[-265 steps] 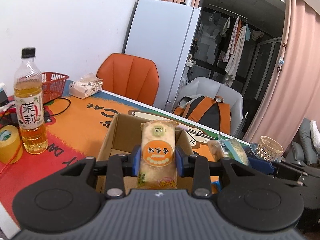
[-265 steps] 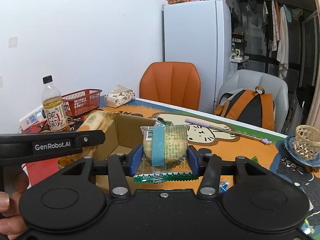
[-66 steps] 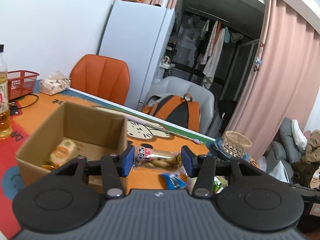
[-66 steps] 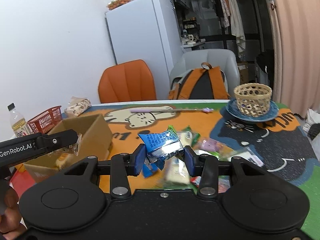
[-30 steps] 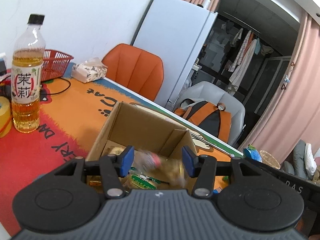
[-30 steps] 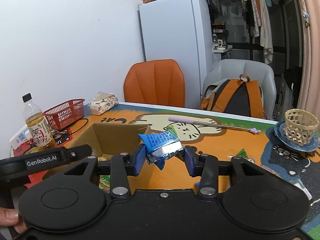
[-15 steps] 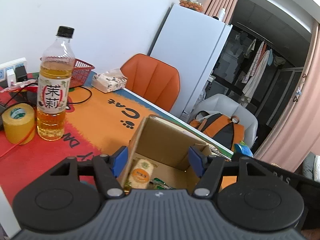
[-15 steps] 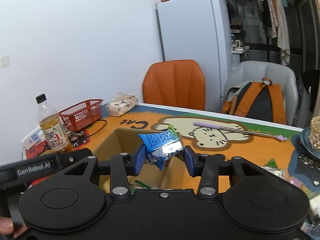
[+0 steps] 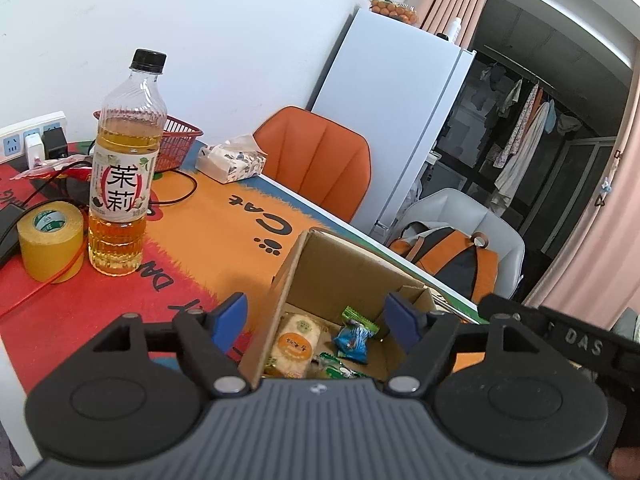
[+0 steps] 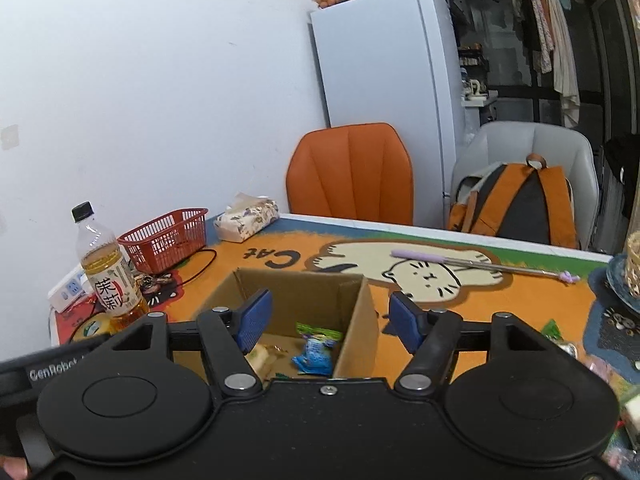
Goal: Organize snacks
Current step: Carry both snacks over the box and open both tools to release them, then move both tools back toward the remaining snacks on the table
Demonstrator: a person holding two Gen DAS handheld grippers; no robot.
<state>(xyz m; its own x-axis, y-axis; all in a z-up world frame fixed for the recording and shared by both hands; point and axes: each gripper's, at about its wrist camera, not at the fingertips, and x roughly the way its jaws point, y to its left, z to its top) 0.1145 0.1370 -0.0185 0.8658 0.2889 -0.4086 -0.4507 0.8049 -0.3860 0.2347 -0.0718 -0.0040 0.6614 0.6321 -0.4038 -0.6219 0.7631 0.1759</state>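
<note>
An open cardboard box (image 9: 344,268) stands on the orange cat-print mat; it also shows in the right wrist view (image 10: 356,312). Inside lie a blue snack packet (image 9: 354,338), an orange-labelled rice cracker pack (image 9: 294,344) and a green wrapper (image 9: 340,370). The blue packet also shows in the right wrist view (image 10: 314,354). My left gripper (image 9: 316,320) is open and empty, just above the box. My right gripper (image 10: 330,320) is open and empty over the box's right part. More snacks (image 10: 632,404) lie at the right edge.
A tea bottle (image 9: 122,168) and a yellow tape roll (image 9: 52,234) stand left of the box. A red basket (image 10: 166,238), a tissue pack (image 10: 246,222) and a power strip (image 9: 32,134) sit at the back left. A purple stick (image 10: 480,264) lies beyond the box.
My right gripper opened and the blue packet dropped into the box. My left gripper stays open and has shifted slightly over the box.
</note>
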